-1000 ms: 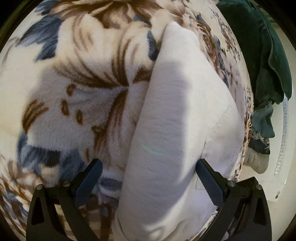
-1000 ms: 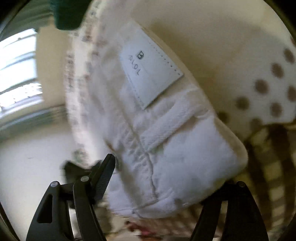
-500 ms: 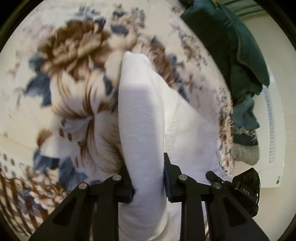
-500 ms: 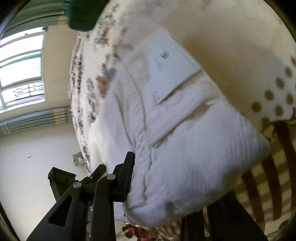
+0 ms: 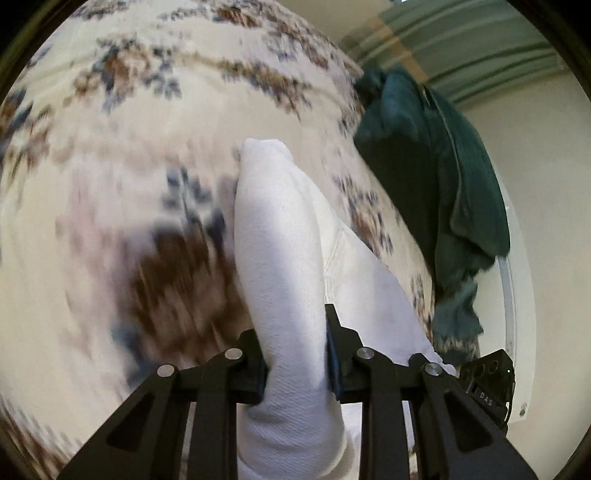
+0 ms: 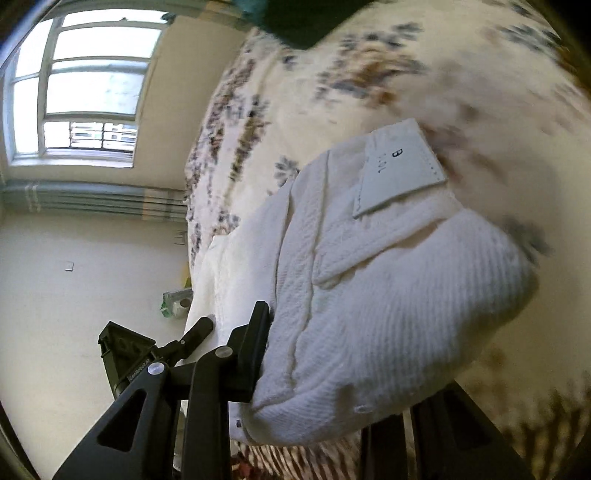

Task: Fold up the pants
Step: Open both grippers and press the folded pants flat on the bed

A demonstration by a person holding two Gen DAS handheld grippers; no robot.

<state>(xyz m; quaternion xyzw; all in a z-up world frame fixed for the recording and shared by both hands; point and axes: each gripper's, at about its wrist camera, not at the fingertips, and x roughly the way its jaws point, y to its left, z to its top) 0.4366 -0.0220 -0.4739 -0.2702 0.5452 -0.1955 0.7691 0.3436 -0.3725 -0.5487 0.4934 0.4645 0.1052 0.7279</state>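
Left gripper (image 5: 293, 354) clamped on a thick fold of the white pants (image 5: 280, 258), both fingers pressed into the cloth from either side. Pants bundle raised above the floral blanket (image 5: 110, 184), running away from the camera to a rounded end. Blanket blurred, cream with brown and blue flowers. Beyond the right side of the pants, a dark green garment (image 5: 443, 192) heaped at the blanket's edge. Farther off, a plain wall and green striped curtain (image 5: 461, 51).

Right gripper (image 6: 325, 362) closed on the folded waistband end of the white pants (image 6: 388, 295); left finger (image 6: 255, 339) flat against the fabric, right finger mostly hidden under the bundle. Belt loop and white label (image 6: 399, 173) with a printed B and handwritten marks showing on the pants. Second black gripper body (image 6: 125, 354) visible low left, next to the cloth. Floral blanket (image 6: 369, 74) behind, blurred. Dark green garment (image 6: 303, 22) at top edge. Window (image 6: 81, 85) far left, bright, above a green striped band on the wall.
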